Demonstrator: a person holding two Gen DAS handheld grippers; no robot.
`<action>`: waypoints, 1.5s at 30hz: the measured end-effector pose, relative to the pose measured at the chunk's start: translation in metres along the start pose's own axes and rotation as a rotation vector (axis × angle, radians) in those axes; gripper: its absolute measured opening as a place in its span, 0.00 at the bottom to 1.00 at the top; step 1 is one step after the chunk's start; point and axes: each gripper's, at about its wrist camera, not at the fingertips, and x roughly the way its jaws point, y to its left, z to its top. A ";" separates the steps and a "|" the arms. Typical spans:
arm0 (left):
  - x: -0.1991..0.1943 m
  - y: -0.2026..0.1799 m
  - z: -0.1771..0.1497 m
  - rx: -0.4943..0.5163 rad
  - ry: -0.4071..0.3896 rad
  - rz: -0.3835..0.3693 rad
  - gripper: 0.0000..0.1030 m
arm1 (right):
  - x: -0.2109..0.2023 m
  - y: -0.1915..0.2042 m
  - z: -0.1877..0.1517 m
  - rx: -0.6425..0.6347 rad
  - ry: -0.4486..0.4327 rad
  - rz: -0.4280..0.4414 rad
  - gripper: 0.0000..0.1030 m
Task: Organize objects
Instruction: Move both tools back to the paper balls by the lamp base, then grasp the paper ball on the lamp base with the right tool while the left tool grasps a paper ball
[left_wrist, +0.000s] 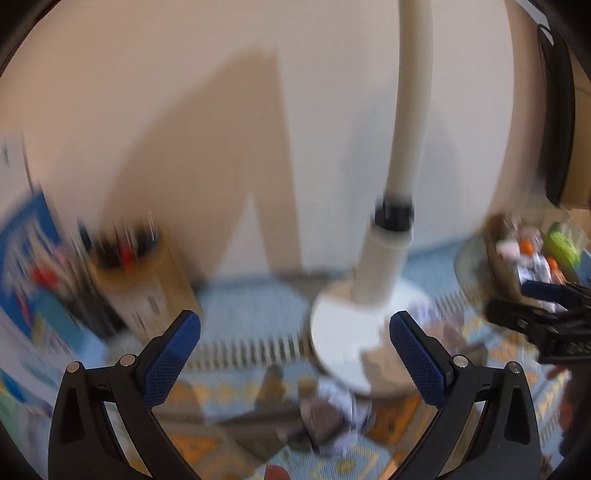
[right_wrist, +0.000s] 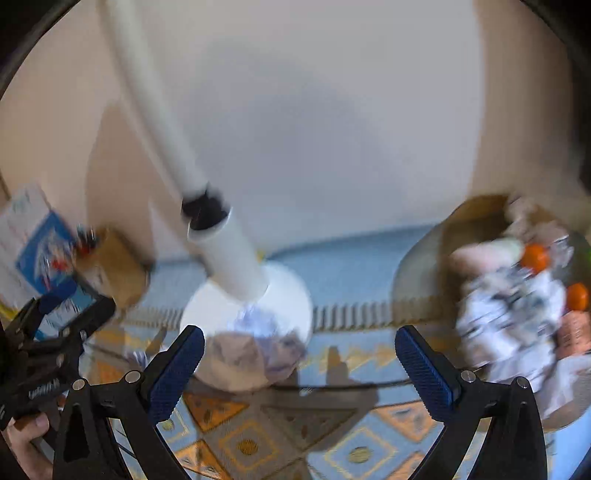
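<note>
Both frames motion-blurred, so we keep to what reads; our left gripper (left_wrist: 295, 354) has its blue pads spread wide with nothing between them; our right gripper (right_wrist: 300, 365) likewise wide apart and empty. Ahead of both stands a white lamp stand (left_wrist: 384, 266), its round base (right_wrist: 291, 295) on the patterned cloth (right_wrist: 332, 435) over the table. Just in front of that base lies a crumpled paper wad (right_wrist: 255, 350), greyish white, on the cloth, between the two grippers' lines of sight; in the left view the wad (left_wrist: 332, 413) sits low centre, near the base. Far right, a brown basket (right_wrist: 461, 236) holds crumpled printed paper (right_wrist: 509, 314) and orange-capped items (right_wrist: 535, 256). Far left, a wooden pen holder (left_wrist: 147, 273) with dark and red pens, next to a blue box (right_wrist: 44, 254); details there too smeared to tell.
</note>
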 end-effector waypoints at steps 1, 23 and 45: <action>0.007 0.001 -0.015 -0.003 0.027 -0.017 0.99 | 0.010 0.006 -0.008 -0.017 0.003 -0.002 1.00; 0.063 -0.011 -0.076 -0.014 0.244 -0.001 1.00 | 0.079 0.035 -0.035 -0.104 -0.007 -0.124 0.94; 0.035 0.014 -0.084 -0.167 0.147 -0.086 0.56 | 0.060 0.012 -0.037 0.015 -0.102 0.076 0.50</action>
